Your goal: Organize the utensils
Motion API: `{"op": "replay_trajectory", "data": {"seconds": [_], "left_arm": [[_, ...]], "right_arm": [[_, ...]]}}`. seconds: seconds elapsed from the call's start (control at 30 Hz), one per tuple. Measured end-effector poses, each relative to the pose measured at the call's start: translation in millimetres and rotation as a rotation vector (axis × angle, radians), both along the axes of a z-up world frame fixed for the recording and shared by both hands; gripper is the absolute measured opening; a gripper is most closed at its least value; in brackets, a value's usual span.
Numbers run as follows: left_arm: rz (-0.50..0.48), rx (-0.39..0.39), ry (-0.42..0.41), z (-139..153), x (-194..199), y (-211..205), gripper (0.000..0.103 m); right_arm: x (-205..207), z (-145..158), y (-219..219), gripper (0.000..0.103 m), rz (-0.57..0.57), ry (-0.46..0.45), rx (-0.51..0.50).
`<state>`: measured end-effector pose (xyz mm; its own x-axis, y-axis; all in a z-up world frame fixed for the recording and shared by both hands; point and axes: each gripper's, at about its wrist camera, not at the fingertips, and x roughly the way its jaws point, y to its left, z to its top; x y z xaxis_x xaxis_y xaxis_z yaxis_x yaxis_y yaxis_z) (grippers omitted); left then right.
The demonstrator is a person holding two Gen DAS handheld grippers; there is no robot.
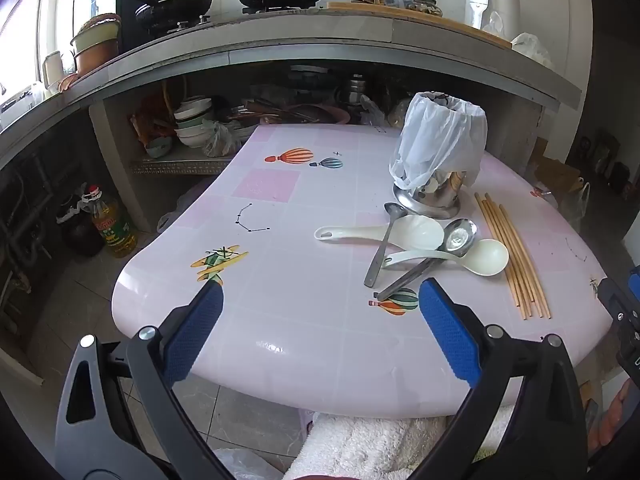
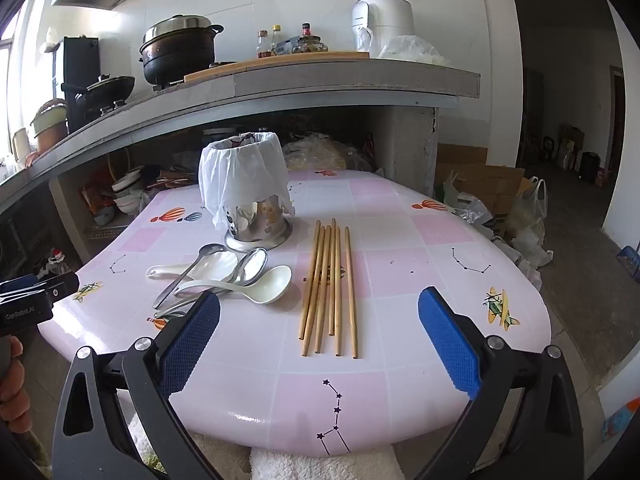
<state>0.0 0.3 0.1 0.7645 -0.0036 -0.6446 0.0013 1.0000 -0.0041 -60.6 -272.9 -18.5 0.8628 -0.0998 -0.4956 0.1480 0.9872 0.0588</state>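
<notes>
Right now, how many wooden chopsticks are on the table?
6: the thin wooden chopsticks lie side by side on the pink table, right of the spoons. The bag-covered steel holder may hide more.

We hold our left gripper tilted downward with its jaws spread as wide as they go, nothing between the blue pads. Our right gripper points down at a shallower slant, its jaws equally wide and its pads bare. In the right wrist view our left hand shows off to the left of the fingers, wrapped around its gripper's handle.
</notes>
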Motion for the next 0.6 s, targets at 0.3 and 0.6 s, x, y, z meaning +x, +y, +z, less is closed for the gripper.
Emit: {"op": "replay_trajectory", "data": {"seconds": [0.3,0.6], "left_arm": [[-0.008,0.002,0.002,0.5,-0.1,0.8,0.095],[-0.009,0.0,0.006,-1.5,0.2,0.7,0.095]], "right_arm": [[0.0,-0.1,0.1,0.097,0.002,-0.002,-0.003],[-0.5,0.2,-0.5,0.097,-0.001,-0.002,-0.001]]}}
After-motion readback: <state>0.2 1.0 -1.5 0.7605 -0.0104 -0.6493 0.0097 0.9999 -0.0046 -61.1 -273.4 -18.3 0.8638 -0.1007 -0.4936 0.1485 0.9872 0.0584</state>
